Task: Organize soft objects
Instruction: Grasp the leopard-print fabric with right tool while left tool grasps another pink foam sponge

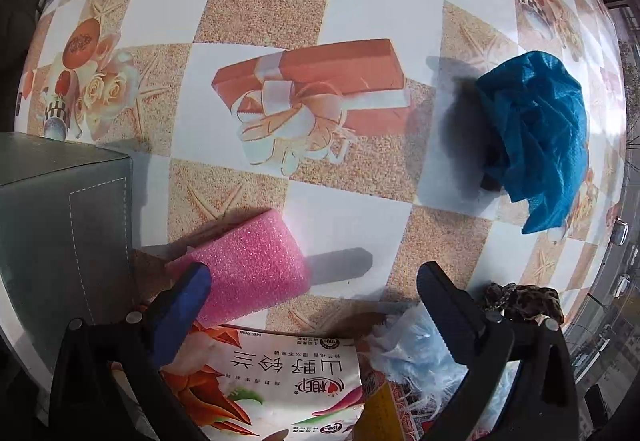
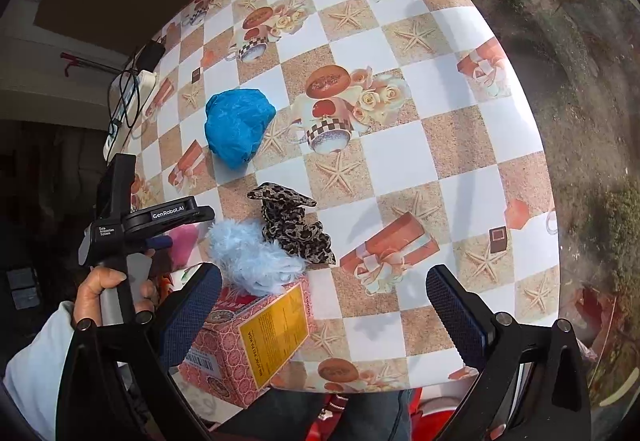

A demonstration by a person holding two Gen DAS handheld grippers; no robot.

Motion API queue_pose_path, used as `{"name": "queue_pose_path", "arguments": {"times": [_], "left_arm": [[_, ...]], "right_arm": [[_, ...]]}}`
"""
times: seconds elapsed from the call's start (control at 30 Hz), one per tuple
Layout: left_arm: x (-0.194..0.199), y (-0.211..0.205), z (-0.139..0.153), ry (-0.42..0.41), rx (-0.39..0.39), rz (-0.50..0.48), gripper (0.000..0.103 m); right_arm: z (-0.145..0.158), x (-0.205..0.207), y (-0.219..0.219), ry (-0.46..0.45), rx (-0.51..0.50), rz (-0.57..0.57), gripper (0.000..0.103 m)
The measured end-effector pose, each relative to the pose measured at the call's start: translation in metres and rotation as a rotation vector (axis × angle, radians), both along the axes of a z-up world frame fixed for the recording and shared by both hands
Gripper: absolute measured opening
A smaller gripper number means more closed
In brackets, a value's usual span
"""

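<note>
The left gripper (image 1: pixel 314 273) points steeply down at the tabletop near its near edge, jaws spread wide with nothing pressed between the pads. In the right wrist view, the left hand (image 2: pixel 108 289) wraps its handle, a pale sleeve (image 2: pixel 36 373) behind it. The right gripper (image 2: pixel 324 281) also tilts steeply down near that edge, jaws wide apart, holding nothing.

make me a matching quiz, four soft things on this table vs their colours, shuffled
Things:
1. foam block
2. crumpled cloth
3. scrunchie
4. fluffy puff

Colours:
A. leopard print
B. pale blue
C. pink
D. deep blue

Pairs: 1-C, 2-D, 3-A, 4-B
</note>
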State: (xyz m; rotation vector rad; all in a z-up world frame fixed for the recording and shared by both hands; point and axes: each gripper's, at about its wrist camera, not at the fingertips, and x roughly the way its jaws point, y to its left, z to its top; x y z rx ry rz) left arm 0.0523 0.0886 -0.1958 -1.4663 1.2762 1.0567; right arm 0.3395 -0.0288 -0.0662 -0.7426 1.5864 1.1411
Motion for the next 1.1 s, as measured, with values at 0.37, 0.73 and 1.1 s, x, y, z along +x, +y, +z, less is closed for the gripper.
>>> {"name": "queue_pose_path", "arguments": {"times": [0.37, 0.73, 1.1], "left_arm": [[-0.01, 0.005, 0.028, -0.042, 0.04, -0.002, 0.103], [-0.033, -0.006, 0.003, -0.028, -0.048, 0.138, 0.103], [-0.009, -0.008, -0.018, 0.043, 0.01, 0.028, 0.103]], "right_arm": [[-0.02, -0.013, 0.018, -0.027, -0.018, 0.034, 0.103], [-0.1, -0.049, 0.07, -0.084, -0.14, 0.142, 0.103], [-0.131, 0.0, 0.028, -0.326, -0.259, 0.123, 0.103]]}}
